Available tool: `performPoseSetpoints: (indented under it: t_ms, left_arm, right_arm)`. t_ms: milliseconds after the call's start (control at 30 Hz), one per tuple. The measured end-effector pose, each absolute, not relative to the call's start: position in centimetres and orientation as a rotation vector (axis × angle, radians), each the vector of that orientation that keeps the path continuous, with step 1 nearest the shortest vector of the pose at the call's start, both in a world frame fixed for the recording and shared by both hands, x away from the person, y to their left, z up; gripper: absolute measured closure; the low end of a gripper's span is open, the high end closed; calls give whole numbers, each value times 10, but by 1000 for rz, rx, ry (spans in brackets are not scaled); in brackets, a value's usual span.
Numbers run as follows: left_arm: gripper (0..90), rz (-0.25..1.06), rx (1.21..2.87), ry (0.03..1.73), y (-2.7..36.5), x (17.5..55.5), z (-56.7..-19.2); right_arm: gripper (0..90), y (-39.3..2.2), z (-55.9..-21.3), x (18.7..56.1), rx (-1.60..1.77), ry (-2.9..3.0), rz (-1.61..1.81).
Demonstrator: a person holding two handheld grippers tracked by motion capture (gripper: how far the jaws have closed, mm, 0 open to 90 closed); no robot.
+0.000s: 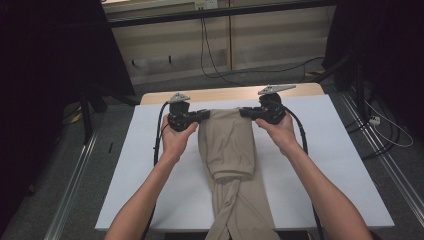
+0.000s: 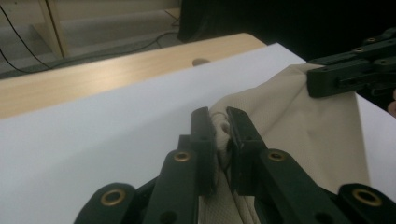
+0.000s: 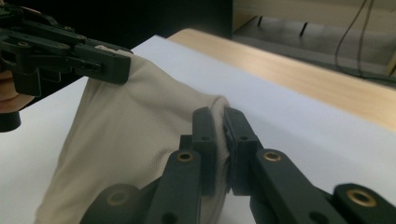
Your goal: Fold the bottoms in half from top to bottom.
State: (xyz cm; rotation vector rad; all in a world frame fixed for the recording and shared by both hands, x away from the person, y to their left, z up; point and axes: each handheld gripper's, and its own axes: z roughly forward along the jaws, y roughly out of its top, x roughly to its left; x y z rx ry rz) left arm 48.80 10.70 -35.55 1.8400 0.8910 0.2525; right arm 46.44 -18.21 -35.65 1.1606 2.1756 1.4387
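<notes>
Trousers (image 1: pixel 230 150) are being held over the white table (image 1: pixel 150 165) at both far corners by the left gripper (image 1: pixel 204 116) and right gripper (image 1: pixel 245 113). In each gripper view, beige cloth is being pinched tightly between closed jaws.

Table (image 1: pixel 345 150): white top, pale wooden strip (image 1: pixel 225 93) along the far edge. Floor (image 1: pixel 65 165): grey, with metal rails (image 1: pixel 75 185) left and right. Far wall (image 1: pixel 270 35): light wooden panelling, black cables (image 1: pixel 207 55) hanging down. Dark curtains (image 1: pixel 45 60) left and right. Dim lighting.
</notes>
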Motion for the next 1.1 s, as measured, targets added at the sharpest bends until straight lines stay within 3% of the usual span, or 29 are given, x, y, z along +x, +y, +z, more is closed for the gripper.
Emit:
performPoseSetpoints:
  t_ms: [533, 800, 867, 900, 933, 967, 1100]
  left_arm:
    - [823, 357, 1731, 921, 92, 551, -297]
    - [820, 325, 1797, 1024, 85, 582, -334]
    - [805, 297, 1815, 1045, 82, 587, -345]
    - [758, 310, 1822, 1059, 80, 588, -352]
    - [594, 321, 1829, 1066, 79, 587, -355]
    - [455, 329, 1854, 1081, 79, 586, -361]
    - [308, 314, 1869, 1073, 83, 574, -370]
  right_arm:
    - [843, -189, -280, 520, 1133, 2071, 1364]
    - [837, -183, -318, 559, 1263, 2082, 1290]
    - [774, -180, -328, 565, 1303, 2077, 1235]
    - [686, -180, -332, 567, 1321, 2062, 1215]
    - [579, -181, -337, 569, 1358, 2028, 1196]
    - [543, -182, -340, 570, 1377, 2013, 1196]
    - [481, -187, -354, 560, 1378, 2047, 1208]
